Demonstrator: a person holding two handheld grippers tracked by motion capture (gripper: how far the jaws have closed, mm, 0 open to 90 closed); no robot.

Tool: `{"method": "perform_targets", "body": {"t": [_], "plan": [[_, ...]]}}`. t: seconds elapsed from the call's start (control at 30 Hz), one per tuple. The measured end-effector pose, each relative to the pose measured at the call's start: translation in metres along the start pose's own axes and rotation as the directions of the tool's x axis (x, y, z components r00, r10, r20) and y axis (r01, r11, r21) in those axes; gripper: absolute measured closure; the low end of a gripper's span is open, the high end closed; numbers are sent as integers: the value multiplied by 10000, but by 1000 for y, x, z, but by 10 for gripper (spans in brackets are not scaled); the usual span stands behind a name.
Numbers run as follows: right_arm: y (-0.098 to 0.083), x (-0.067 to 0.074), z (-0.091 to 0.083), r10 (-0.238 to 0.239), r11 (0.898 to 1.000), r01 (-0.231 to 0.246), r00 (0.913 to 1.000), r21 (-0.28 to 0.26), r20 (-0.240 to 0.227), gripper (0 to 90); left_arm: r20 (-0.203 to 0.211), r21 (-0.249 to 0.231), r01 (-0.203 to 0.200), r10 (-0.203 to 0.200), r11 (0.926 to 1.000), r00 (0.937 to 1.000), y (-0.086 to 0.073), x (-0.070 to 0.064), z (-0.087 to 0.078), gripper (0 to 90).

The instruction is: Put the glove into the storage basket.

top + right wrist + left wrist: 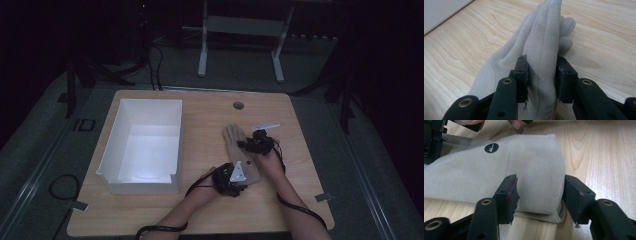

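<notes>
A beige suede glove [234, 136] lies flat on the wooden table, fingers pointing away from the person. At its cuff end sits my left gripper [231, 181]. In the left gripper view the cuff [536, 165], marked with a small black round logo [491, 147], bulges between the two jaws of the left gripper [540, 197], which press on it from both sides. My right gripper [254, 143] is at the glove's finger side. In the right gripper view the right gripper [541, 80] pinches a raised ridge of the glove [544, 42] between its jaws.
A white open box [122, 120] stands on the table's left half, and its corner [441, 10] shows in the right gripper view. A small round hole [238, 105] sits near the table's far edge. The other hand's fingertips [516, 123] show beyond the cuff.
</notes>
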State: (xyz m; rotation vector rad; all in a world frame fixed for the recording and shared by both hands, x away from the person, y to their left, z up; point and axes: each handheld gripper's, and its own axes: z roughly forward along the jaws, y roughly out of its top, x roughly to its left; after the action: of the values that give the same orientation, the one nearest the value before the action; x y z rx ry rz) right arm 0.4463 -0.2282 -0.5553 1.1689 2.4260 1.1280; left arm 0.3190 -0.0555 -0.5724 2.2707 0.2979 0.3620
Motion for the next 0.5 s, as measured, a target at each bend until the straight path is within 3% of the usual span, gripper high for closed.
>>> {"method": "perform_targets", "body": {"t": [0.07,0.13,0.27,0.37,0.43,0.5], "plan": [[0,0,0,27,10000,-27,10000,-3,-30,665,-68,6,155,-155,9999,9999,-1,3,1,556],[0,-1,0,96,10000,-96,9999,-8,-71,665,-245,124,153,-150,9998,9996,0,7,1,701],[1,-2,0,136,9999,-134,9998,109,-150,666,101,260,721,-724,9971,9973,3,16,1,781],[3,-3,0,211,9995,-207,9996,221,-190,671,560,308,1384,-1400,9899,9886,3,23,1,808],[4,-4,-1,344,9991,-338,9991,250,-258,686,860,284,1962,-1980,9801,9764,3,27,1,816],[5,-5,-1,444,9987,-436,9985,259,-323,696,979,320,2030,-2052,9786,9738,3,29,0,821]]}}
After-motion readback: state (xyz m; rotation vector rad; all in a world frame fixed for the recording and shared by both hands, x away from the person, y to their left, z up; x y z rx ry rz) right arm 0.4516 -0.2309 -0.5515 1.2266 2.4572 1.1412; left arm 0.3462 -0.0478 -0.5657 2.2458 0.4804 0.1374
